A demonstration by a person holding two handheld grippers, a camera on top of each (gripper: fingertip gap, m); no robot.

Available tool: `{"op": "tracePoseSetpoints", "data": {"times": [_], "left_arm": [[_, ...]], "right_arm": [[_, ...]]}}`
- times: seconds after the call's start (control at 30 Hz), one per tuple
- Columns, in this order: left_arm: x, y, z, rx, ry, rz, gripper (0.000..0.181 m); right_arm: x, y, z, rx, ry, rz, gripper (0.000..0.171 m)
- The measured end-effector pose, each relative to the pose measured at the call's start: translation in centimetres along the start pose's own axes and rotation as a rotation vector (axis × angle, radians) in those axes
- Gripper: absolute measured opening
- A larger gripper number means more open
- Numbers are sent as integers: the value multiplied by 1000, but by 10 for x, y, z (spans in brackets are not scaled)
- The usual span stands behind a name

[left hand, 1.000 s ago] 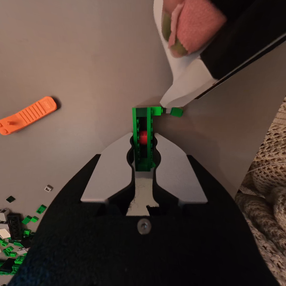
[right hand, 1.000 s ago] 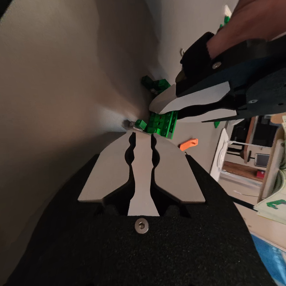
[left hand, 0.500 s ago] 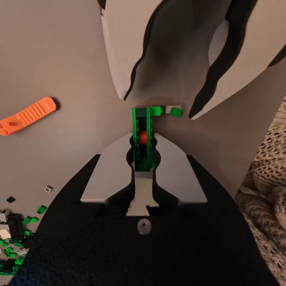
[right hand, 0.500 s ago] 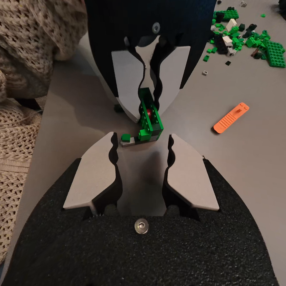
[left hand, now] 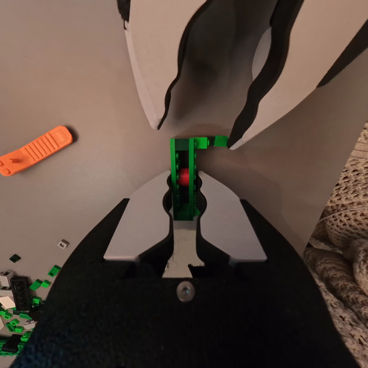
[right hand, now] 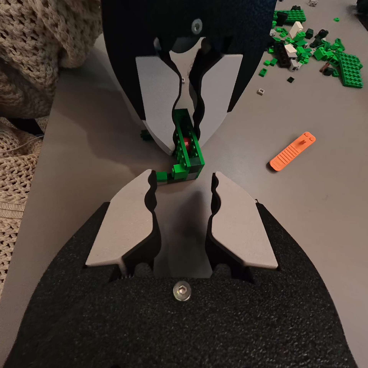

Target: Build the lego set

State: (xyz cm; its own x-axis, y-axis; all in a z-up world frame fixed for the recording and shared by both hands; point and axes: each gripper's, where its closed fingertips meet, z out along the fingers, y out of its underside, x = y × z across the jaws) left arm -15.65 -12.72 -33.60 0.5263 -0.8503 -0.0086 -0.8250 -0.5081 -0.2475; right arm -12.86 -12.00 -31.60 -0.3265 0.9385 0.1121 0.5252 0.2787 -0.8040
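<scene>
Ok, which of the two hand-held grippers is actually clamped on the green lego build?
The left hand-held gripper: its fingers are shut on the green lego build. The right hand-held gripper faces it, open, holding nothing.

I find one marking only: raised lettering moulded into the broad end of the orange brick separator (left hand: 33,151) lying on the surface (left hand: 79,69), seen in the left wrist view. In the right wrist view the same spot is too small to read. I see no other labels or numbers.
</scene>
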Motion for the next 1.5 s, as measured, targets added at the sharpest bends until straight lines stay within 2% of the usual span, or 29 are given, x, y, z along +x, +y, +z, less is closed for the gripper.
{"op": "tracePoseSetpoints", "data": {"times": [0.43,0.8,0.97,1.27,1.5], "left_arm": [[2,0,0,-5,4,11,20],[3,0,-1,-6,6,14,20],[3,1,-1,-5,6,15,20],[4,0,-1,3,7,12,19],[4,0,-1,7,7,12,20]], "right_arm": [[-6,0,0,7,-188,-20,55],[-8,-4,2,23,-274,-87,57],[-7,-3,6,4,-280,-95,61],[-4,-2,10,-14,-235,-111,54],[-4,-3,8,-7,-234,-107,55]]}}
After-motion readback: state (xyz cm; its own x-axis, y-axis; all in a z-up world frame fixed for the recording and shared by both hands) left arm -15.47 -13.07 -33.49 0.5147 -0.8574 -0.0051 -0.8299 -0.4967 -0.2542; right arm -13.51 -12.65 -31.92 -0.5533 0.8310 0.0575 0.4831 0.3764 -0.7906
